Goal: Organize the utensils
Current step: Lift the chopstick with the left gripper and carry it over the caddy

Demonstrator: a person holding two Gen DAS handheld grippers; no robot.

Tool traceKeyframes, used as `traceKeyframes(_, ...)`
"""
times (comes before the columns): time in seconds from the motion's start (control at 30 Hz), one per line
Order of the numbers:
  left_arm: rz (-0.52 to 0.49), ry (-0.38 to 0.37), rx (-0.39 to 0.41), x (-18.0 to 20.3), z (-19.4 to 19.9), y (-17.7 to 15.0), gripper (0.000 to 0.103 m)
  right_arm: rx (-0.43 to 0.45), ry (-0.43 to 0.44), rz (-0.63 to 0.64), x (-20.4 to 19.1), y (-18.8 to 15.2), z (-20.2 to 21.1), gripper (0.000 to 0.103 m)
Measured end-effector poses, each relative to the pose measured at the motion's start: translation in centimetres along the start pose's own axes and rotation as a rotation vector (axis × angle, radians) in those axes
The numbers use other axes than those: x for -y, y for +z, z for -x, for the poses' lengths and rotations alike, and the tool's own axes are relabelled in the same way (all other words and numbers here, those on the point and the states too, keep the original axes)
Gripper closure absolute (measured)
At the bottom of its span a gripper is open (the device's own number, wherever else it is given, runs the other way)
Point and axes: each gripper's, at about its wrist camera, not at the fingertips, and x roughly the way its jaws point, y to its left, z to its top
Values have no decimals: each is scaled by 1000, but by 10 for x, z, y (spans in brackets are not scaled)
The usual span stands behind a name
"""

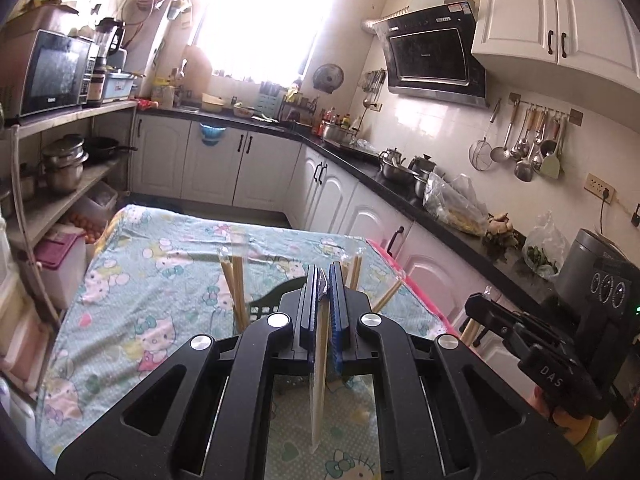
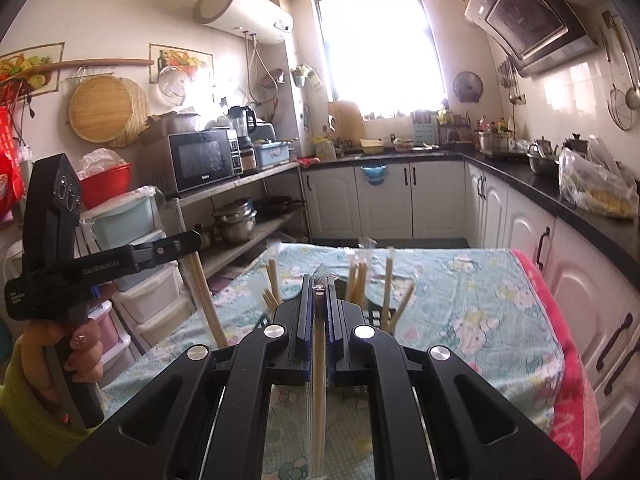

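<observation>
My left gripper [image 1: 323, 280] is shut on a pair of wooden chopsticks in a clear sleeve [image 1: 320, 380], which hangs down below the jaws. My right gripper [image 2: 319, 286] is shut on another sleeved pair [image 2: 319, 384], also hanging down. Both are held above the table. Just beyond the fingertips stands a dark slotted basket [image 1: 262, 309] [image 2: 376, 314] with several wrapped chopsticks [image 1: 236, 288] [image 2: 360, 280] upright in it. Each view shows the other gripper from the side: the right one [image 1: 474, 306] low on the right, the left one [image 2: 192, 240] on the left in a hand [image 2: 82, 354], its chopsticks [image 2: 206, 300] dangling.
The table wears a light blue cartoon-cat cloth [image 1: 152, 280] with a pink towel [image 2: 568, 360] along its right edge. A dark counter [image 1: 400, 192] with pots and plastic bags runs along the right. Shelves with a microwave [image 2: 204, 160], pots and plastic drawers stand to the left.
</observation>
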Motion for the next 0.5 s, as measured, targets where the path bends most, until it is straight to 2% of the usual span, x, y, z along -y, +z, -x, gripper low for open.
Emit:
traceKeyframes(0.33,20,21,59,-8,4,21,100,78,9,-11,-1,29,-4,97)
traceKeyframes(0.5,14,46,108,-7,5,37,100,122,-15,5,0,47,-10,97)
